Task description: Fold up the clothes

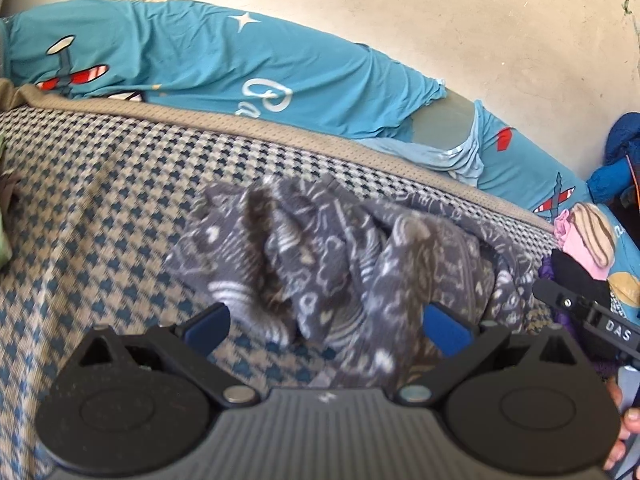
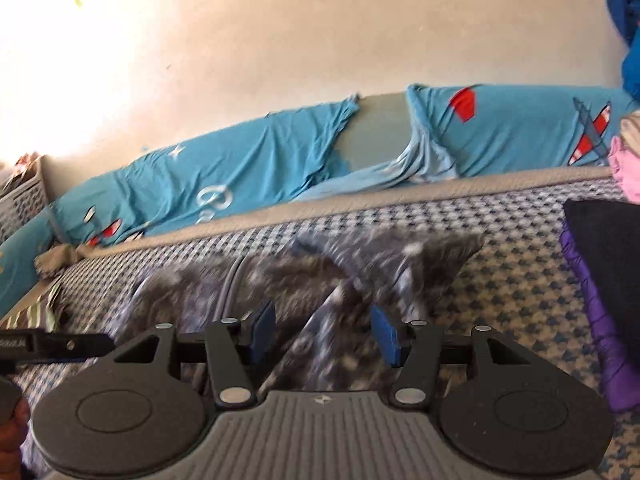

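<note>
A crumpled grey garment (image 1: 340,260) with a pale printed pattern lies on the houndstooth mat (image 1: 100,220). My left gripper (image 1: 326,328) hovers at its near edge, jaws wide apart; a fold of the cloth lies between them near the right pad (image 1: 446,330), not pinched. In the right wrist view the same garment (image 2: 320,280) is motion-blurred. My right gripper (image 2: 324,336) has its blue pads apart, and a strip of cloth runs between them without being pressed. Each gripper's edge shows in the other's view: the right gripper's arm (image 1: 592,320) and the left gripper's arm (image 2: 52,344).
A stack of folded clothes sits at the right: black (image 2: 608,248), purple (image 2: 592,320), pink (image 1: 580,248). A blue aeroplane-print sheet (image 1: 200,56) runs along the cream wall (image 2: 280,40). A basket (image 2: 20,200) and striped cloth (image 2: 40,312) lie at the left.
</note>
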A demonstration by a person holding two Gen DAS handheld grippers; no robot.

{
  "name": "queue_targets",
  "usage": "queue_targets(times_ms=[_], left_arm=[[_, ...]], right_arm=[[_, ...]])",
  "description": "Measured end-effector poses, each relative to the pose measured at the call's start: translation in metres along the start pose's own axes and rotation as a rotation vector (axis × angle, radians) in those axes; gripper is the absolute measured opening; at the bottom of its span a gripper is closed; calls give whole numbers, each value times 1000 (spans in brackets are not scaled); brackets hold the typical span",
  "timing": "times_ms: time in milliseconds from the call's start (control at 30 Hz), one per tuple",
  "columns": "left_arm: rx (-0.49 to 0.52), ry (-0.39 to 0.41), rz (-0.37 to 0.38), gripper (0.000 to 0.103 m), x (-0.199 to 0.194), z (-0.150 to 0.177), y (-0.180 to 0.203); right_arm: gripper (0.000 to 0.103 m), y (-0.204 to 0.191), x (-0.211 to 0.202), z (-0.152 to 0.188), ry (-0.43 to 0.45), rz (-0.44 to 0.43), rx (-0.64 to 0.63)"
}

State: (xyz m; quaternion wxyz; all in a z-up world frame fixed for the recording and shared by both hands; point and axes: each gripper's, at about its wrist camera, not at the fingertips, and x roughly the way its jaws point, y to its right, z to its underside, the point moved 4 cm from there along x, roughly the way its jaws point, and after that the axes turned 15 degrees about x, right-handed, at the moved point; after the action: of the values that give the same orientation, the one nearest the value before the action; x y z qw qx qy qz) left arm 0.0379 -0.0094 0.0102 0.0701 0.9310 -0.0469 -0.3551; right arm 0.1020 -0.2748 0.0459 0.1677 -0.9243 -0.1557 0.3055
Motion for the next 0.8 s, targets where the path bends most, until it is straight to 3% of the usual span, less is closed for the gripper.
queue_targets(times_ms=[267, 633, 800], left_arm=[[20, 22, 65, 103, 20, -19, 13], [3, -23, 128, 103, 56, -13, 26], [32, -48, 106, 103, 65, -7, 29]], right_arm=[[60, -2, 32, -24, 59, 44, -15], [64, -30, 91, -21, 37, 83, -248], [64, -34, 116, -14, 19, 141, -327]])
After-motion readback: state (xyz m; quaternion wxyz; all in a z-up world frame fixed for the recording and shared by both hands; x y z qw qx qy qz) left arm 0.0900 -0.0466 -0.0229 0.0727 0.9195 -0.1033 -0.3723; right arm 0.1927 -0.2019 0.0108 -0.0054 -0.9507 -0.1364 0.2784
